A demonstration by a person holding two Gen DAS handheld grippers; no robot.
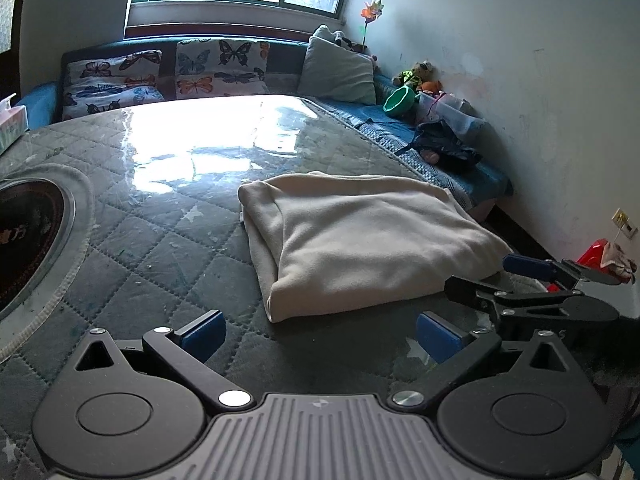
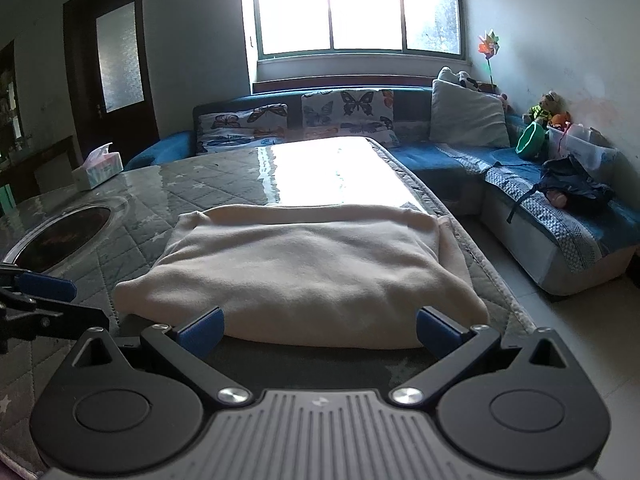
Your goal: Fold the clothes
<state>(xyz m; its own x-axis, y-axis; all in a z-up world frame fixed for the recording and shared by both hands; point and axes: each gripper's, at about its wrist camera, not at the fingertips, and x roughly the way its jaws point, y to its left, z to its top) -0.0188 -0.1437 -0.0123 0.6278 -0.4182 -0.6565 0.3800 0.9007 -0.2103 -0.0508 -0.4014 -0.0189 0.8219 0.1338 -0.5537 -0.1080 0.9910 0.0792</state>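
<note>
Nearest the lens, the right tool (image 2: 320,330) stands with its blue pads spread wide and nothing between them, just short of the near edge of the cream garment (image 2: 296,272). Largest in the scene is the quilted table (image 1: 152,248) under its glossy clear cover, with a blue sofa (image 2: 532,208) running along its far and right sides. On the table, toward its right edge, the garment lies as a thick, roughly square bundle, layers stacked and edges tucked under, so the folding looks all but finished. To the garment's near left, the left tool (image 1: 320,330) is likewise spread and empty, apart from the cloth. Neither touches the fabric. My judgement is that the step in hand is a last tidy or a release; any next move would call for squaring the loose flap on the right or pressing the bundle flat. Smaller things sit apart: a tissue box (image 2: 98,168) at the far left corner.
</note>
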